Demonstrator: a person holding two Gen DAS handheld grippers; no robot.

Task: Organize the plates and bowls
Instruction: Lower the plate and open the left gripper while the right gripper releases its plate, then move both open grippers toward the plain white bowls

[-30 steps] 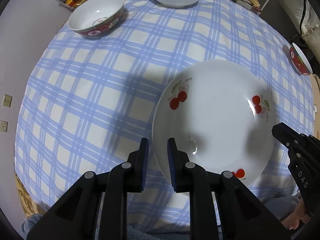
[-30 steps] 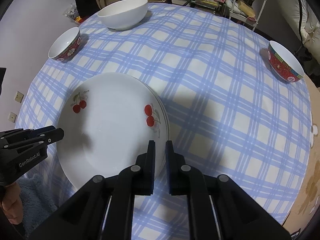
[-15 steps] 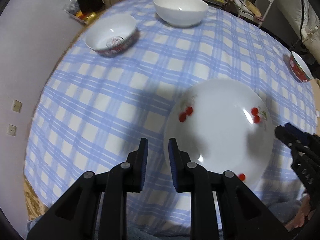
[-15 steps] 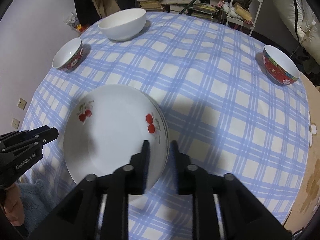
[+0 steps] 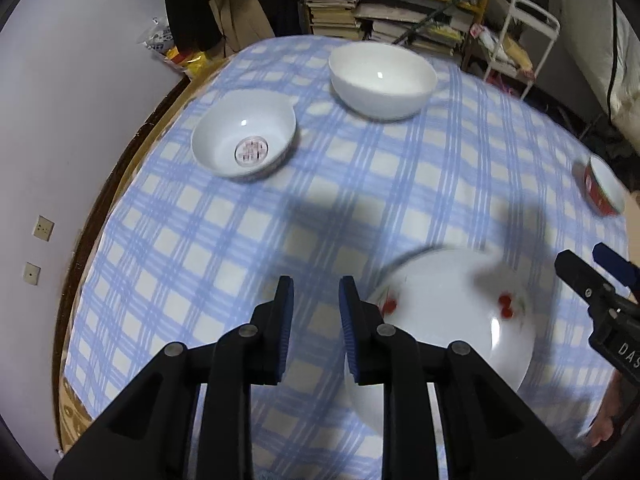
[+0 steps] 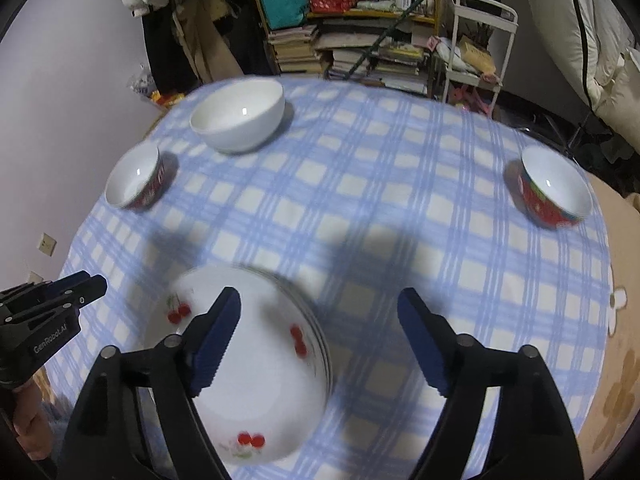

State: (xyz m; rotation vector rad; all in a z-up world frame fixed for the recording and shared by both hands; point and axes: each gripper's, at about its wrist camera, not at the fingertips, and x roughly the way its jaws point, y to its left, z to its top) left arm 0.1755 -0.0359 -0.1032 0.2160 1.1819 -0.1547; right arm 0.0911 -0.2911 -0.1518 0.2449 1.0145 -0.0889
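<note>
A stack of white cherry-printed plates (image 5: 448, 320) (image 6: 256, 368) lies near the table's front edge. My left gripper (image 5: 316, 300) hovers just left of it with a narrow gap between its jaws, holding nothing. My right gripper (image 6: 320, 320) is wide open and empty above the stack. A large white bowl (image 5: 382, 80) (image 6: 238, 114) stands at the back. A small red-patterned bowl (image 5: 244, 140) (image 6: 134, 180) stands at back left. Another red bowl (image 6: 556, 190) (image 5: 604, 190) stands at the right.
The round table has a blue checked cloth (image 6: 380, 208). Behind it are shelves of books (image 6: 360, 48) and a white trolley (image 6: 476, 48). A lilac wall (image 5: 60, 120) is close on the left.
Both grippers have risen and drawn back from the plates. The right gripper's jaws have opened wide. The left jaws have parted slightly.
</note>
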